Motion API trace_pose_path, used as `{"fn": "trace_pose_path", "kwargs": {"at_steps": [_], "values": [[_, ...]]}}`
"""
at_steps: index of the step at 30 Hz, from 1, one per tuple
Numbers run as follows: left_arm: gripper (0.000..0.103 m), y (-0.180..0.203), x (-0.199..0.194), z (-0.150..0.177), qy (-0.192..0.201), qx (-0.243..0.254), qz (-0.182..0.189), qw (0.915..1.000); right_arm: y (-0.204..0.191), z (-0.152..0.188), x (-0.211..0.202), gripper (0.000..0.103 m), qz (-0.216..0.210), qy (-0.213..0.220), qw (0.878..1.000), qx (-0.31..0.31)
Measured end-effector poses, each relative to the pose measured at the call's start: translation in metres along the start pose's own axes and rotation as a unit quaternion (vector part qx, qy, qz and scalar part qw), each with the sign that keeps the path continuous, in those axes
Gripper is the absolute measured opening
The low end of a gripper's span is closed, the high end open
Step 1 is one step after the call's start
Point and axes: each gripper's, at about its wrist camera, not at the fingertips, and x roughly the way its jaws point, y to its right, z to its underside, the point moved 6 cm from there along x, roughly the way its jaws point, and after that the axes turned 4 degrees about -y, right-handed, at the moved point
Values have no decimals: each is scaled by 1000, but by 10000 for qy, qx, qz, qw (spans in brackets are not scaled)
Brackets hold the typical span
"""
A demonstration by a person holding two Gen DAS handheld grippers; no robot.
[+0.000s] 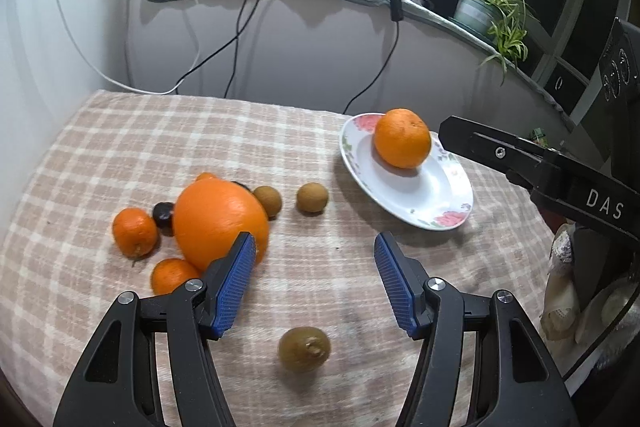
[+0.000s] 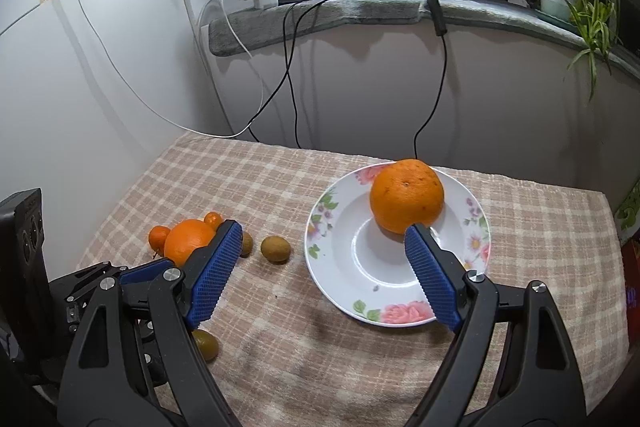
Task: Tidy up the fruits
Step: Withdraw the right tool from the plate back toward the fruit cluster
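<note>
On the flowered plate (image 2: 320,247) an orange (image 2: 406,201) sits just beyond the right gripper (image 2: 320,247), whose blue pads stand spread with nothing between them. Its skin is bright and dimpled. The left gripper (image 1: 315,247) is also spread and empty above the checked cloth (image 1: 120,147), with a kiwi (image 1: 304,349) below it. Left of it cluster a big orange (image 1: 216,219), small tangerines (image 1: 134,231), a dark fruit (image 1: 163,215) and two brown fruits (image 1: 312,197).
</note>
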Motion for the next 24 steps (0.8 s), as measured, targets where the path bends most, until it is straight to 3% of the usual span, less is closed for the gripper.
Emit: {"fn": "trace_pose_path", "kwargs": {"at_steps": [5, 11, 24], "values": [[61, -15, 0, 5, -32, -150, -41, 9999, -10, 0, 7, 86, -141, -58, 9999, -81], [62, -30, 0, 9, -64, -333, -65, 9994, -25, 4, 25, 86, -719, -330, 9968, -73], [61, -50, -2, 7, 6, -472, -144, 9988, -66, 13, 68, 86, -1995, -1202, 9724, 106]]}}
